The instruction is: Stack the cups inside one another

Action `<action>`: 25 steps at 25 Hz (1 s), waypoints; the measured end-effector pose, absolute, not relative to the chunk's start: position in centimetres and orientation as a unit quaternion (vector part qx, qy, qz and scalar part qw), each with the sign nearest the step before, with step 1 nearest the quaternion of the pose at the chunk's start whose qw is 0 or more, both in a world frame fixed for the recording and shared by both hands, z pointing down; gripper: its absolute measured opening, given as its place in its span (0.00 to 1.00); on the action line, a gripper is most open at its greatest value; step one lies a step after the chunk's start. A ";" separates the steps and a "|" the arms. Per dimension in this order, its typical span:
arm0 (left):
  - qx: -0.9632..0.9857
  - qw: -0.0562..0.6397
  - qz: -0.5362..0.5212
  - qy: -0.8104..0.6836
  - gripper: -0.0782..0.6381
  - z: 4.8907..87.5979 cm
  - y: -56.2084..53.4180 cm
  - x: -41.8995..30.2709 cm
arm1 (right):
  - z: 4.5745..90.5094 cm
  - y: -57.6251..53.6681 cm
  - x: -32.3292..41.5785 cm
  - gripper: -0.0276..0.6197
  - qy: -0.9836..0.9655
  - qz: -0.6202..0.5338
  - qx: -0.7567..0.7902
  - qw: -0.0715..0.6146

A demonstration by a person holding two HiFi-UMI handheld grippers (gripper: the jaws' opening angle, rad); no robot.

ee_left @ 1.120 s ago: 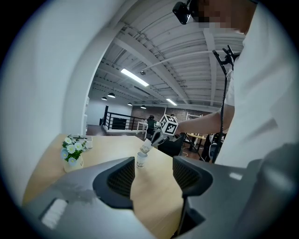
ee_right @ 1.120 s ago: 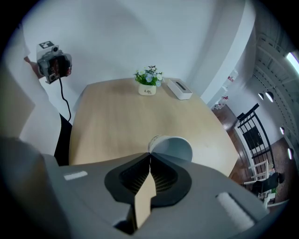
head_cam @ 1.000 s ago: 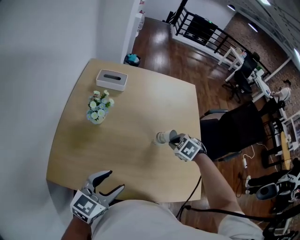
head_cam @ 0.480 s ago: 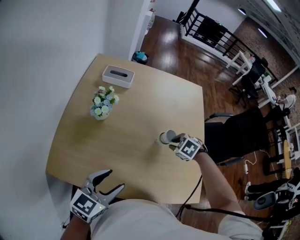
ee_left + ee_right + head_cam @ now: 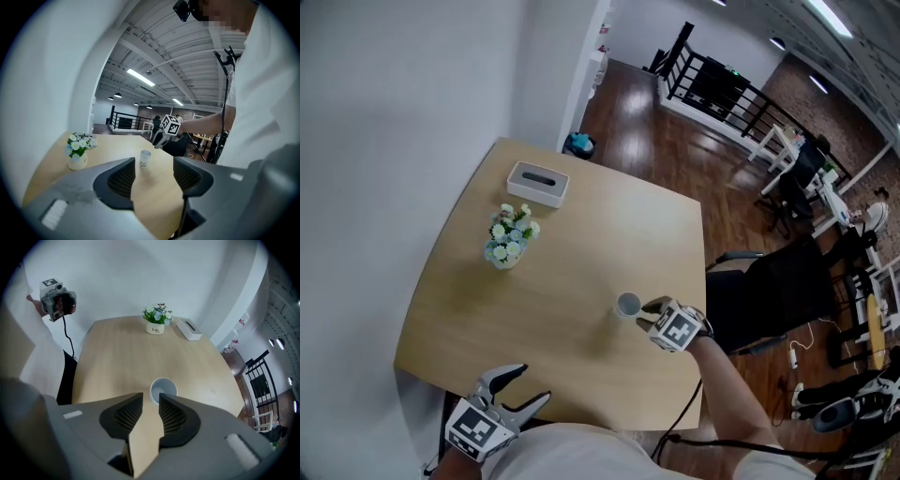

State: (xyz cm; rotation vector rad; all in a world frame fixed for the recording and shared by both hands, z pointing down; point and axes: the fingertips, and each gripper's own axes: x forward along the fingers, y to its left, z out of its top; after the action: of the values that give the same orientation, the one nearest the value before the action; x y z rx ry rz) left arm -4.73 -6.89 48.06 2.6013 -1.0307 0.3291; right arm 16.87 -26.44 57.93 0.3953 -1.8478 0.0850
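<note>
A white paper cup (image 5: 627, 304) stands upright on the pale wooden table (image 5: 581, 225); whether others are nested inside it I cannot tell. My right gripper (image 5: 651, 308) points steeply down just behind the cup (image 5: 163, 389). Its jaws have just been opening and stand a narrow gap apart, with nothing between them and the tips (image 5: 150, 401) short of the cup's rim. My left gripper (image 5: 530, 384) hangs open and empty at the table's near edge. In the left gripper view the cup (image 5: 145, 158) appears far off between its jaws.
A small vase of white and blue flowers (image 5: 508, 239) and a white tissue box (image 5: 538, 184) sit at the table's far left. A black chair (image 5: 769, 272) stands off the right edge. A white wall runs along the left side.
My right gripper was shut on the cup's rim; its jaws have parted and the cup now stands free in front of the tips. The left gripper has stayed put.
</note>
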 end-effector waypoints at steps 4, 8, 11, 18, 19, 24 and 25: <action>0.914 0.153 0.124 -0.356 0.49 47.9 -6.6 -4.2 | 56.4 -25.5 16.6 0.22 -0.803 0.025 0.181 0.567; 0.915 0.150 0.139 -0.348 0.49 48.1 -5.7 -2.5 | 55.3 -23.9 17.1 0.22 -0.822 0.023 0.196 0.534; 0.912 0.154 0.158 -0.347 0.49 48.4 -5.1 -1.2 | 54.6 -22.4 17.6 0.22 -0.843 0.031 0.217 0.491; 0.903 0.158 0.194 -0.348 0.49 48.3 -3.9 3.1 | 54.6 -16.8 21.2 0.23 -0.877 0.078 0.265 0.394; 0.904 0.157 0.200 -0.343 0.49 48.1 -3.8 3.7 | 54.6 -15.9 21.7 0.24 -0.877 0.088 0.275 0.383; 0.917 0.148 0.199 -0.311 0.49 45.8 -2.1 6.1 | 53.6 -9.4 23.8 0.30 -0.875 0.133 0.315 0.342; 0.920 0.148 0.196 -0.305 0.49 45.5 -1.5 6.3 | 53.1 -8.1 23.9 0.32 -0.876 0.136 0.322 0.333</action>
State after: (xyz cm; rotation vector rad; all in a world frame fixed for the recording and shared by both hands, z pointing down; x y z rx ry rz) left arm 6.27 -1.51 45.53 2.6464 -0.8769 0.5630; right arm 23.85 -8.08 53.06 0.8404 -2.2870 0.3559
